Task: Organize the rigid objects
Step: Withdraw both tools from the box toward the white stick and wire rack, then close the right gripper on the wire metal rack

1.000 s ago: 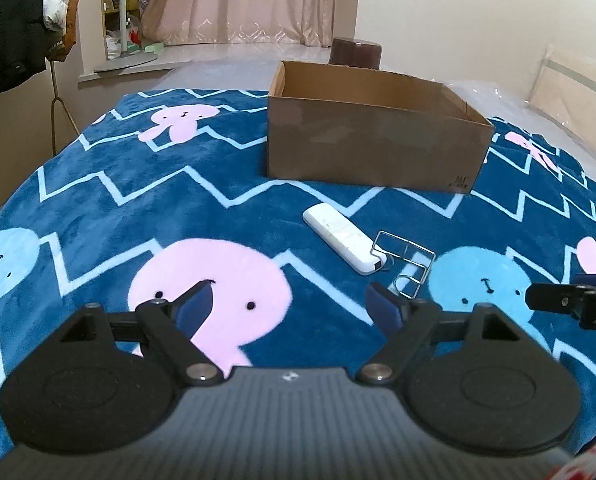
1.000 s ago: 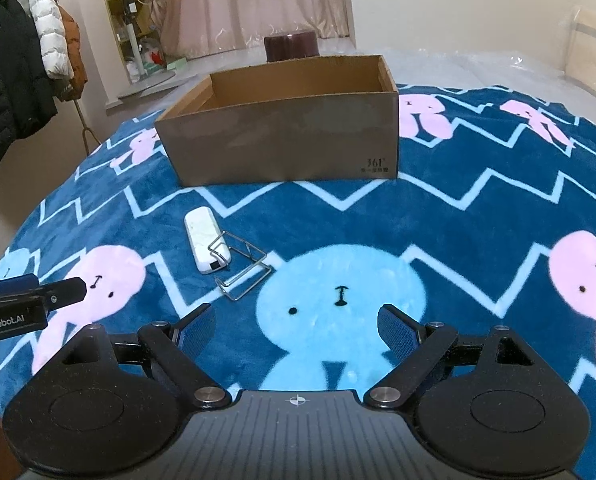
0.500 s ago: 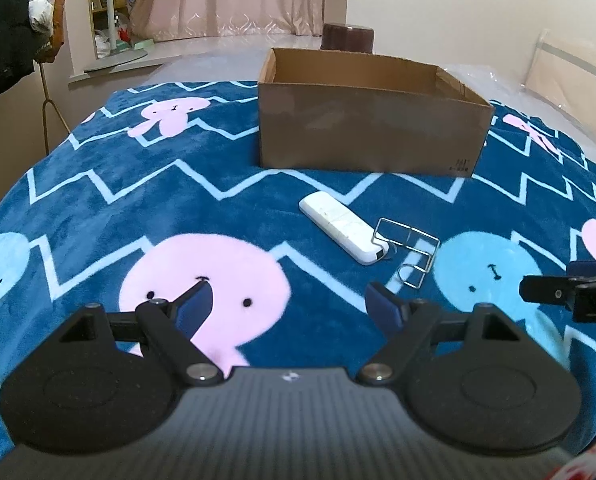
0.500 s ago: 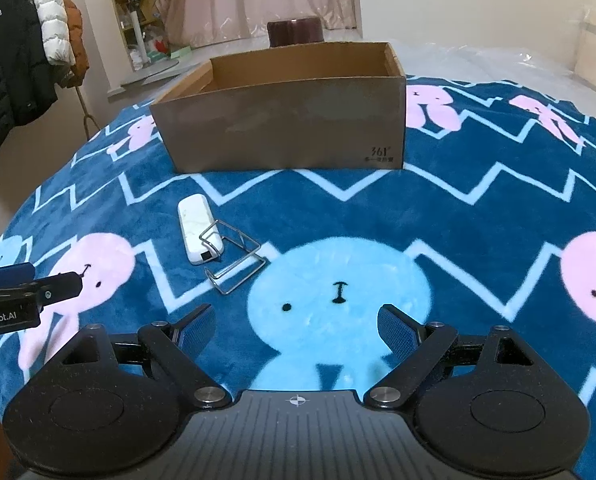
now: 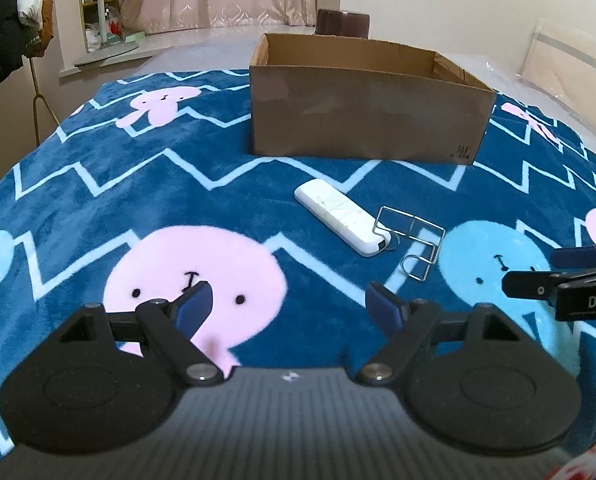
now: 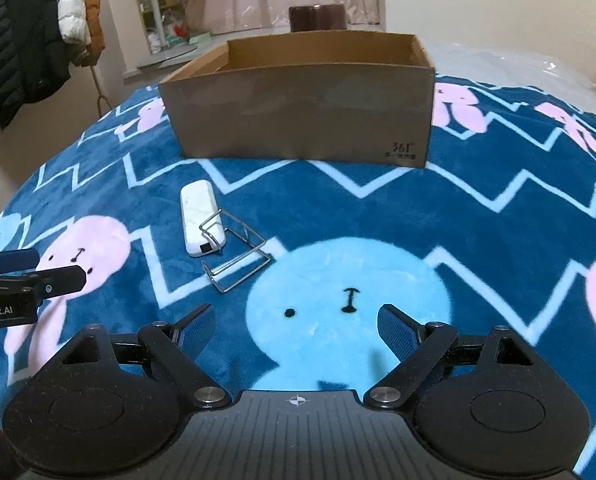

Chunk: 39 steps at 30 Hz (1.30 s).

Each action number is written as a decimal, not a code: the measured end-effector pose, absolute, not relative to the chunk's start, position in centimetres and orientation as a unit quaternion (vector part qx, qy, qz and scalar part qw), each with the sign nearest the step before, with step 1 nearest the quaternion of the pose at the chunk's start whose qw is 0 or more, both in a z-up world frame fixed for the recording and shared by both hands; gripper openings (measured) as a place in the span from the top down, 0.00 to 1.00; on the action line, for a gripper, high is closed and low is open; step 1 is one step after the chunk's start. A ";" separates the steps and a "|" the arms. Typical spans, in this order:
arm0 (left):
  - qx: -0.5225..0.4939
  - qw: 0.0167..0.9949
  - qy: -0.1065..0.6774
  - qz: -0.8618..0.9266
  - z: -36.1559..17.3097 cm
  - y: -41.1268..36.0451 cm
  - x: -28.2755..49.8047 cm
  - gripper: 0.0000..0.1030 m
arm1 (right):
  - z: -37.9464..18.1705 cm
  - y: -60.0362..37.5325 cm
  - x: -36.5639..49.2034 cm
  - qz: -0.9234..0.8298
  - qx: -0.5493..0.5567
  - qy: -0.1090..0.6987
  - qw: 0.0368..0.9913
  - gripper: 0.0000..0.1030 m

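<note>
Pre-grasp step: L gripper (image 5: pixel 287 306) & R gripper (image 6: pixel 295 328) both released, empty; next, close on white remote (image 5: pixel 342 218) at 1 o'clock, touching wire rack (image 5: pixel 412 236), then into cardboard box (image 5: pixel 368 120).

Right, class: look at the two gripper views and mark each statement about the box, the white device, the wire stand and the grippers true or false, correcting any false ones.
1. The cardboard box stands open at the top. True.
2. The white device lies inside the box. False: it lies on the blanket, in front of the box.
3. The wire stand is right beside the white device. True.
4. The left gripper is shut on the wire stand. False: it is open and holds nothing.
5. The right gripper is open. True.
</note>
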<state>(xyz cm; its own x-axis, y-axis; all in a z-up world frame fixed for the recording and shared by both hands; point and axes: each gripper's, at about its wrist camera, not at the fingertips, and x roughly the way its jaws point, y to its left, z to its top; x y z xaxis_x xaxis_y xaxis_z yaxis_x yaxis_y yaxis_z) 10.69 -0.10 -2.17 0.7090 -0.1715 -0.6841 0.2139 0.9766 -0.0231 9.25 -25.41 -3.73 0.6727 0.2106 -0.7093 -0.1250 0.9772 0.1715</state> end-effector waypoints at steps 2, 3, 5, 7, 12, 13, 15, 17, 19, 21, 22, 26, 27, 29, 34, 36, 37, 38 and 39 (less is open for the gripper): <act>0.027 0.923 0.369 -0.105 -2.4 0.0 11.0 0.22 | -4.1 -25.3 9.6 0.102 0.052 0.394 0.912 0.17; 0.027 0.923 0.370 -0.106 -2.5 0.0 11.1 0.22 | -4.3 -25.2 9.9 0.107 0.050 0.394 0.912 0.17; 0.026 0.922 0.371 -0.107 -2.7 0.1 11.5 0.22 | -4.6 -25.0 10.3 0.116 0.044 0.392 0.911 0.17; 0.026 0.922 0.371 -0.109 -2.8 0.1 11.9 0.22 | -4.9 -24.8 10.8 0.130 0.036 0.390 0.911 0.17; 0.026 0.921 0.372 -0.113 -3.2 0.2 13.1 0.22 | -5.9 -23.8 12.5 0.183 0.009 0.382 0.906 0.17; 0.027 0.921 0.371 -0.114 -3.3 0.2 13.4 0.22 | -6.0 -23.6 12.9 0.193 -0.001 0.379 0.905 0.17; 0.030 0.921 0.371 -0.117 -3.4 0.2 14.0 0.22 | -6.4 -23.1 13.6 0.214 -0.016 0.373 0.902 0.17; 0.031 0.921 0.371 -0.118 -3.5 0.1 14.5 0.22 | -6.9 -22.6 14.3 0.227 -0.031 0.370 0.900 0.17; 0.032 0.921 0.371 -0.119 -3.7 0.2 14.9 0.22 | -7.3 -22.3 15.1 0.238 -0.043 0.367 0.899 0.18; 0.033 0.920 0.372 -0.120 -3.9 0.1 15.4 0.22 | -7.7 -22.1 15.8 0.250 -0.048 0.363 0.896 0.18; 0.033 0.920 0.372 -0.121 -4.0 0.1 15.6 0.22 | -7.8 -22.0 16.1 0.256 -0.052 0.360 0.896 0.18; 0.029 0.917 0.377 -0.124 -4.7 -0.1 16.4 0.22 | -8.5 -21.4 17.1 0.273 -0.071 0.353 0.892 0.20; 0.029 0.917 0.378 -0.124 -4.8 -0.2 16.5 0.22 | -8.6 -21.3 17.4 0.275 -0.074 0.354 0.891 0.26; 0.027 0.916 0.381 -0.125 -5.2 -0.2 16.7 0.22 | -8.8 -21.1 17.7 0.278 -0.077 0.353 0.890 0.35; 0.023 0.914 0.385 -0.127 -5.7 -0.4 16.9 0.22 | -8.6 -21.1 17.3 0.275 -0.076 0.349 0.893 0.48; 0.022 0.913 0.386 -0.128 -5.7 -0.6 16.8 0.22 | -8.4 -21.4 16.9 0.263 -0.073 0.351 0.896 0.48; 0.021 0.913 0.386 -0.129 -5.7 -0.7 16.8 0.22 | -8.3 -21.6 16.6 0.254 -0.071 0.352 0.898 0.48; 0.020 0.913 0.385 -0.130 -5.7 -0.8 16.7 0.22 | -8.2 -21.9 16.2 0.245 -0.068 0.352 0.901 0.48; 0.019 0.913 0.385 -0.131 -5.7 -0.9 16.7 0.22 | -8.1 -22.3 15.8 0.231 -0.063 0.351 0.905 0.48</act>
